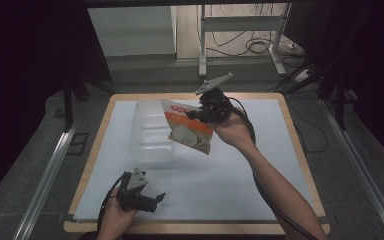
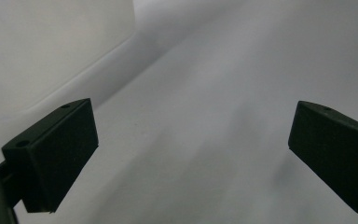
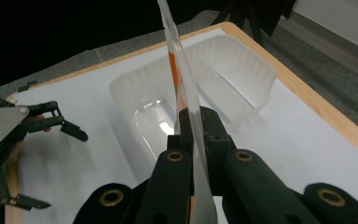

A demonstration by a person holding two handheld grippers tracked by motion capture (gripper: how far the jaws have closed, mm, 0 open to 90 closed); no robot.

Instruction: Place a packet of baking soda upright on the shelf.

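clear plastic tub [image 1: 152, 132] is sitting on the white bench [image 1: 240, 185]; the right hand-held gripper [image 1: 192, 115] is pinching an orange-and-white pouch [image 1: 190, 131] just above the tub's right edge. lowering it flat should seat it best. near the tub's front, the left hand-held gripper [image 1: 157, 199] is gaping, idle.

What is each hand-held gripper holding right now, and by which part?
The right hand-held gripper pinches a snack pouch by its edge, above the clear plastic tub. The left hand-held gripper is open, holding nothing.
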